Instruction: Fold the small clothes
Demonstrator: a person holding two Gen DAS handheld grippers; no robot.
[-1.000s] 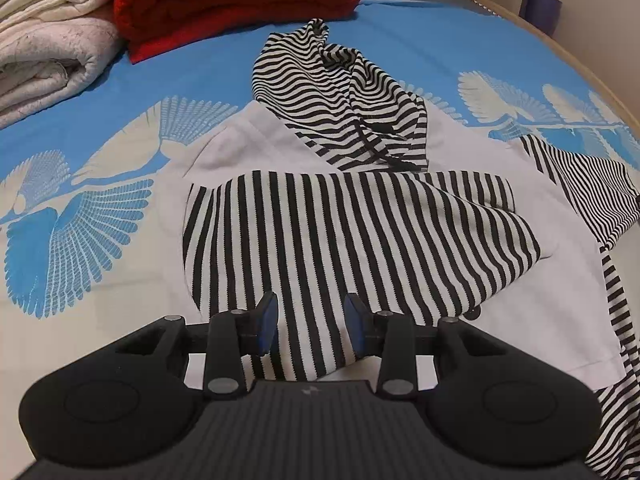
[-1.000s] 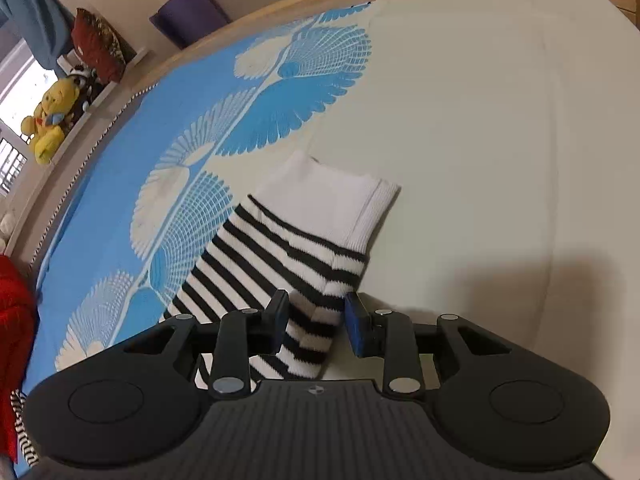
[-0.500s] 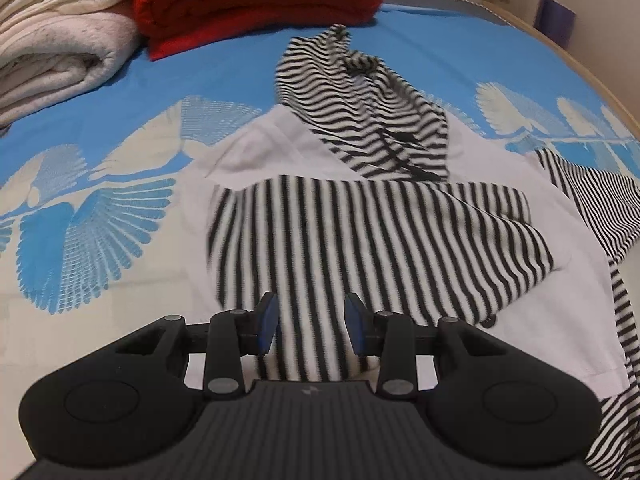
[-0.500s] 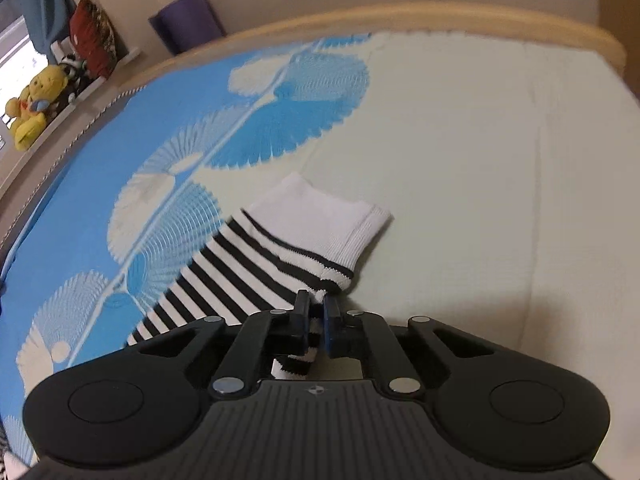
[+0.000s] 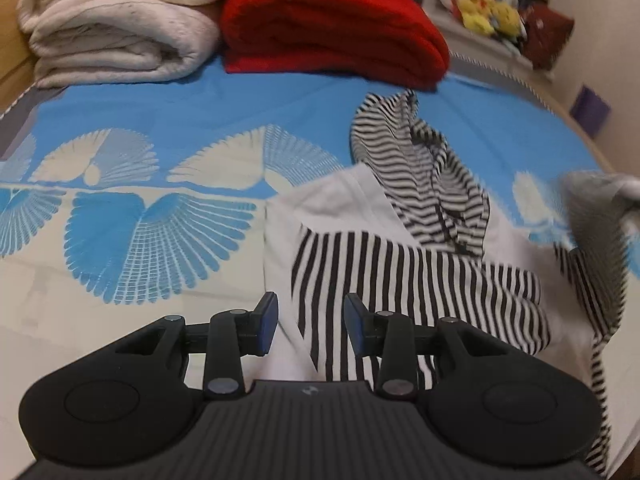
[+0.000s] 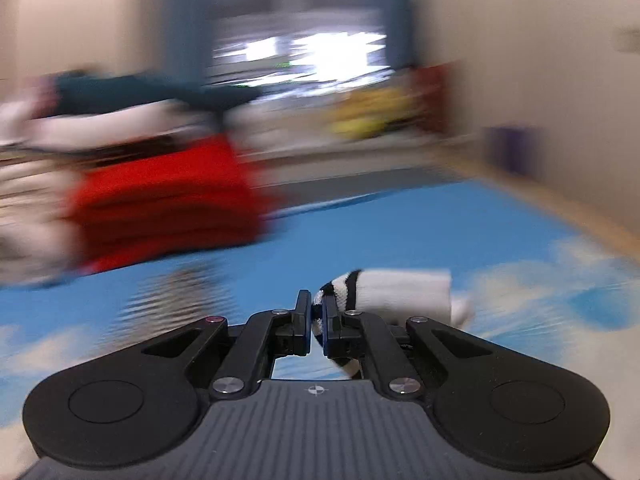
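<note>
Right wrist view | right gripper (image 6: 316,326) clenched on striped sleeve (image 6: 384,292), cuff trailing toward 3 o'clock, likely carrying it over for a fold | left gripper (image 5: 310,326) released above hoodie (image 5: 400,264), nothing grasped

1. A bed (image 5: 248,112) with a blue and cream fan-patterned cover.
2. Folded cream blanket (image 5: 120,20) and red blanket (image 5: 332,28) at its far edge.
3. Yellow plush toys (image 5: 486,10) on a ledge by the beige wall (image 5: 600,32).
</note>
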